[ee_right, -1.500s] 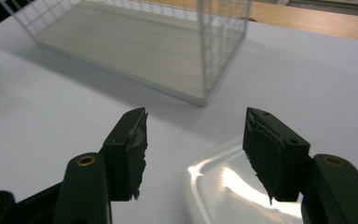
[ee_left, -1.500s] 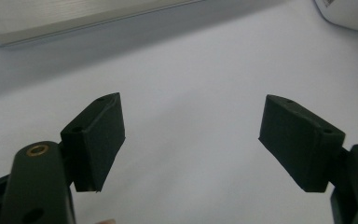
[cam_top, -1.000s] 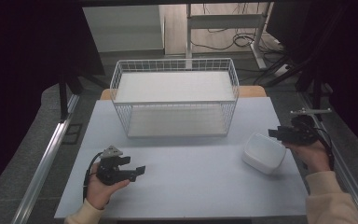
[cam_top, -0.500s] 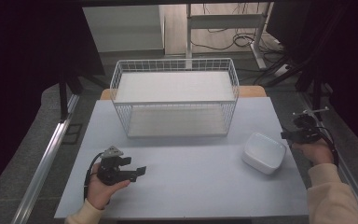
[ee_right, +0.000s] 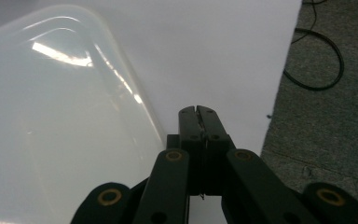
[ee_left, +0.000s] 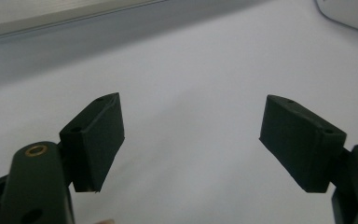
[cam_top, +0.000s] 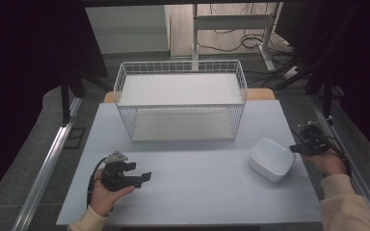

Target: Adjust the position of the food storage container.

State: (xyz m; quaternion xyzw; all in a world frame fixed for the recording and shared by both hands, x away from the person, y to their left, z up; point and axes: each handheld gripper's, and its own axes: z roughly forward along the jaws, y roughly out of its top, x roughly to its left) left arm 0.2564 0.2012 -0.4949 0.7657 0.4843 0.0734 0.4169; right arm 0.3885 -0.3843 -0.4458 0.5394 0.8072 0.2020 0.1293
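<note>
Container (cam_top: 271, 159) beside clenched right gripper (cam_top: 295, 148); wire basket (cam_top: 181, 103) behind; left gripper (cam_top: 144, 177) released.

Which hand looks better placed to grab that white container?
Probably the right. The right claw sits just beside the white container, though its jaws are shut and must open first. The left claw is open but lies far across the table.

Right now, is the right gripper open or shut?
Shut. In the right gripper view, the right gripper has its two black jaws pressed together with nothing between them, just beside the white container.
</note>
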